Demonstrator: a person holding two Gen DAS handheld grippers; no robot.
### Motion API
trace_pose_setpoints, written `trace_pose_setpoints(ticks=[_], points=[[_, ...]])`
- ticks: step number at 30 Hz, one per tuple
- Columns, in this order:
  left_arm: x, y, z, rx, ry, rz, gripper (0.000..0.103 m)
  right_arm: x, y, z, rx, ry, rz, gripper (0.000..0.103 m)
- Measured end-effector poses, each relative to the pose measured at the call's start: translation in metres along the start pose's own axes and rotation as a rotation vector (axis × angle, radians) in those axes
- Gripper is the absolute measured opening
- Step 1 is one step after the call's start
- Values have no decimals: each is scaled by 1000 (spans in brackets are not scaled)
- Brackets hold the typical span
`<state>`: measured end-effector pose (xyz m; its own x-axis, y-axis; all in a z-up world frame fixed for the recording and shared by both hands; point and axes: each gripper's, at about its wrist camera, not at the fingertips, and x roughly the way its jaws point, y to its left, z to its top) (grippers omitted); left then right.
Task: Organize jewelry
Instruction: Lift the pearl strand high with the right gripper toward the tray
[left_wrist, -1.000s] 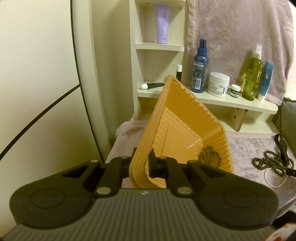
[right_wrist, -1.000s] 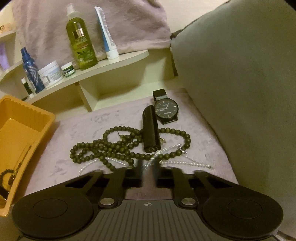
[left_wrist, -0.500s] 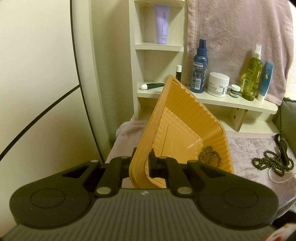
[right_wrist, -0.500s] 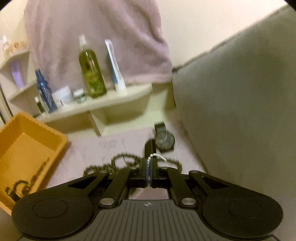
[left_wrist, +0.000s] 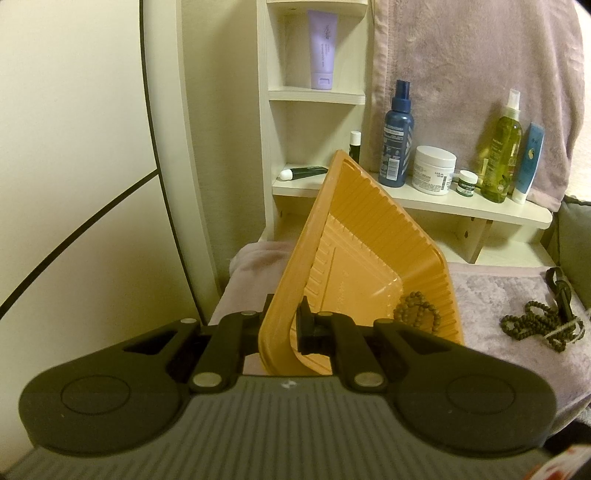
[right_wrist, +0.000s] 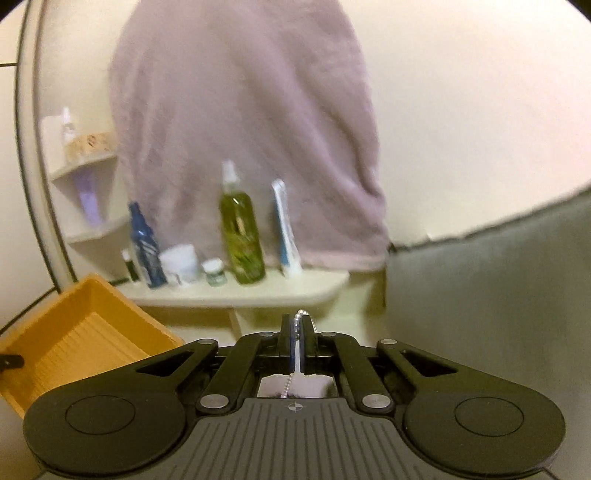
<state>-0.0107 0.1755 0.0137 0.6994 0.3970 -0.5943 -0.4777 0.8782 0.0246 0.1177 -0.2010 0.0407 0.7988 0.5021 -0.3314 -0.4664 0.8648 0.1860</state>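
Your orange tray (left_wrist: 365, 236) is the biggest piece: thin ribbed plastic, light and a bit bendy, so it will flex if squeezed hard. Your left claw (left_wrist: 282, 325) is clamped on its near rim and holds it tipped up off the mauve cloth (left_wrist: 491, 291); a grip low on the rim looks steadiest. A dark bead bracelet (left_wrist: 417, 310) lies in its lower corner. The long dark bead strand (left_wrist: 535, 325) waits on the cloth, limp and tangle-prone. Smallest, the pale pearl chain (right_wrist: 298, 321) is pinched in your right claw (right_wrist: 297, 332), slippery, dangling, probably snagging easily
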Motion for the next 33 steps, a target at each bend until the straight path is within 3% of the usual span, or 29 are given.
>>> trace_pose_setpoints(ticks=[14, 25, 33], points=[[-2, -1, 2, -3, -1, -3, 8, -6, 50, 46, -95, -84, 164, 2], [-1, 2, 2, -10, 0, -10, 8, 23, 125, 51, -148, -28, 421, 2], [0, 4, 2, -17, 1, -12, 8, 65, 169, 38, -134, 69, 578, 2]])
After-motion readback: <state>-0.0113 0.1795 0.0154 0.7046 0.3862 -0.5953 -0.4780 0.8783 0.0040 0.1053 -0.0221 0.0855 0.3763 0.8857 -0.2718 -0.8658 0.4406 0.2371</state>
